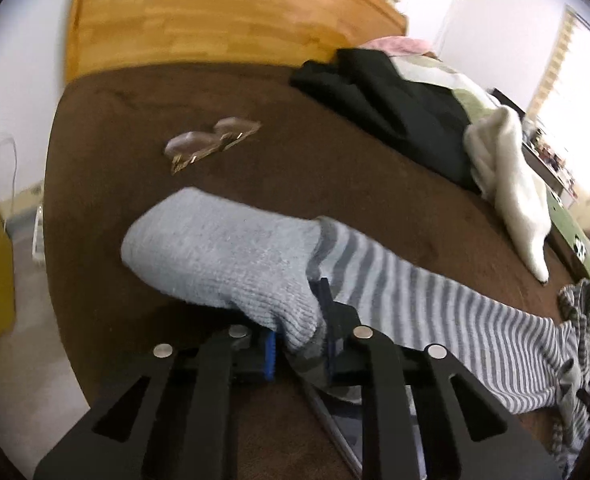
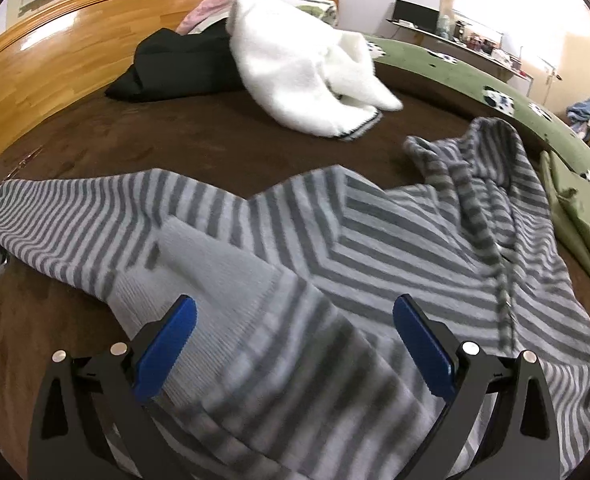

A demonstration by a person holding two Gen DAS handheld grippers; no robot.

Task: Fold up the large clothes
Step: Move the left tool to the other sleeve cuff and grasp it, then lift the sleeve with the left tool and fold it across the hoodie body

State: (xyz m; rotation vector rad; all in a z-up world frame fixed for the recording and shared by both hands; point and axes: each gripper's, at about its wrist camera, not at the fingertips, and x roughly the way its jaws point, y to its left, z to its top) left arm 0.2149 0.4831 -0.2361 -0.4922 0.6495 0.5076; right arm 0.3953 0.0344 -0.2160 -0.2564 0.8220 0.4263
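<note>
Lying across the brown bedcover (image 2: 199,136), the striped grey hooded sweater (image 2: 395,232) is spread flat with its hood (image 2: 479,148) bunched toward the green blanket (image 2: 455,68) at my right. One sleeve (image 1: 435,292) extends out to my left side, ending in a plain light-grey ribbed cuff (image 1: 223,256). My left gripper (image 1: 299,344) is clenched on that sleeve just behind the cuff: the fabric is pinched between the blue pads, and the cuff folds forward over the fingers. My right gripper (image 2: 295,344) is released, jaws spread wide, positioned directly over the other sleeve's cuff (image 2: 207,264), which is folded in onto the sweater body; I cannot tell whether the blue pads (image 2: 167,344) touch the cloth. Beyond the sweater, a white fleece garment (image 2: 303,76) lies crumpled toward the head of the bed, overlapping a black garment (image 2: 183,64). A pink item (image 2: 211,8) sits behind both, against the wooden headboard (image 2: 55,48). A pair of glasses (image 1: 211,144) rests on the bedcover, well apart from the cuff in my left gripper. A folded olive cloth (image 2: 575,216) lies just beside the hood.
</note>
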